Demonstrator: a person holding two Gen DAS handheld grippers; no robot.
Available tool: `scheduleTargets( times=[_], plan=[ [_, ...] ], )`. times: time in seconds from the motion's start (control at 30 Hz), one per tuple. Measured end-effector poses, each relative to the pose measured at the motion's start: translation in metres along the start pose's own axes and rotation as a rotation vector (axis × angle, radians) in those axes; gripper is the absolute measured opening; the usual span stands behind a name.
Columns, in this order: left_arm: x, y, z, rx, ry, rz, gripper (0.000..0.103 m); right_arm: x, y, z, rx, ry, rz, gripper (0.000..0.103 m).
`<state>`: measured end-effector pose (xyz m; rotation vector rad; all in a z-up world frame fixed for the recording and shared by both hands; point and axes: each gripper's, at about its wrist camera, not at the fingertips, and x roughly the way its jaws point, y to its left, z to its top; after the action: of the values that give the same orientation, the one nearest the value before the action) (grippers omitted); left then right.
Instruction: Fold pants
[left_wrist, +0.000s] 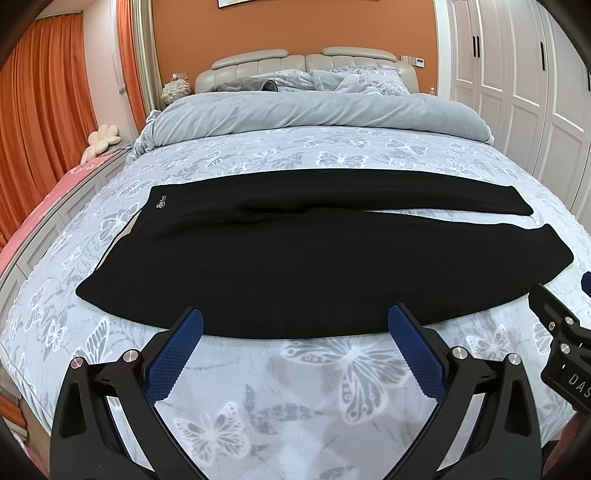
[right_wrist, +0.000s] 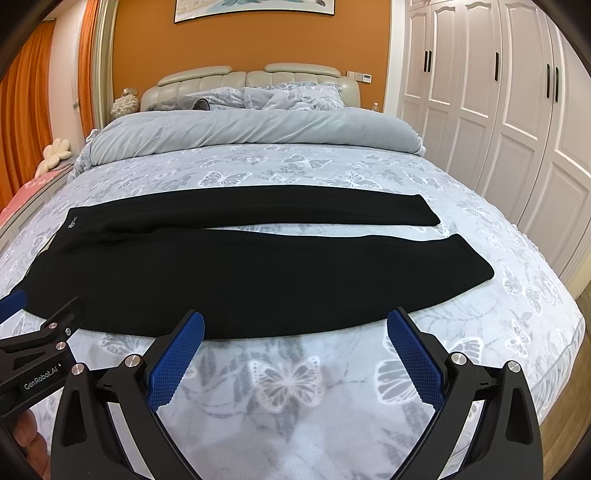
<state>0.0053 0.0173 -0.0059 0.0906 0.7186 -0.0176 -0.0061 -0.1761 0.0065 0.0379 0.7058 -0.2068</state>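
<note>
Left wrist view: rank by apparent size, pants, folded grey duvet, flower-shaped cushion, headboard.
1. Black pants, largest, though nearest the camera, which inflates them.
2. Folded grey duvet.
3. Headboard, partly hidden behind bedding.
4. Flower-shaped cushion, smallest.

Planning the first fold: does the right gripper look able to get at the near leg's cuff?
Probably yes: the right gripper is open, the pants lie flat, and only bare bedspread lies before the cuff.
</note>
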Motion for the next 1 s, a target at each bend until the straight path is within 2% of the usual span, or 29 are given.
scheduleTargets(
  times=[0.37,0.6,0.7,0.8,0.9,1.0],
  plan=[
    [0.0,0.0,0.0,0.0,0.002,-0.001,0.098,0.001,0.002,-0.001,0.0,0.004,0.006,0.097],
    [0.002,0.018,0.005,0.01,0.015,-0.047,0.098,0.011,-0.014,0.01,0.02,0.053,0.029,0.097],
    [0.009,0.034,0.019,-0.001,0.039,-0.083,0.098,0.022,-0.035,0.029,0.026,0.089,0.03,0.097],
    [0.024,0.054,0.042,-0.006,0.077,-0.124,0.098,0.045,-0.071,0.057,0.051,0.131,0.033,0.097],
    [0.047,0.082,0.069,-0.01,0.08,-0.087,0.098,0.082,-0.112,0.085,0.074,0.164,0.007,0.097],
    [0.088,0.125,0.103,-0.059,0.098,-0.043,0.098,0.134,-0.156,0.112,0.087,0.192,-0.05,0.097]
  ],
)
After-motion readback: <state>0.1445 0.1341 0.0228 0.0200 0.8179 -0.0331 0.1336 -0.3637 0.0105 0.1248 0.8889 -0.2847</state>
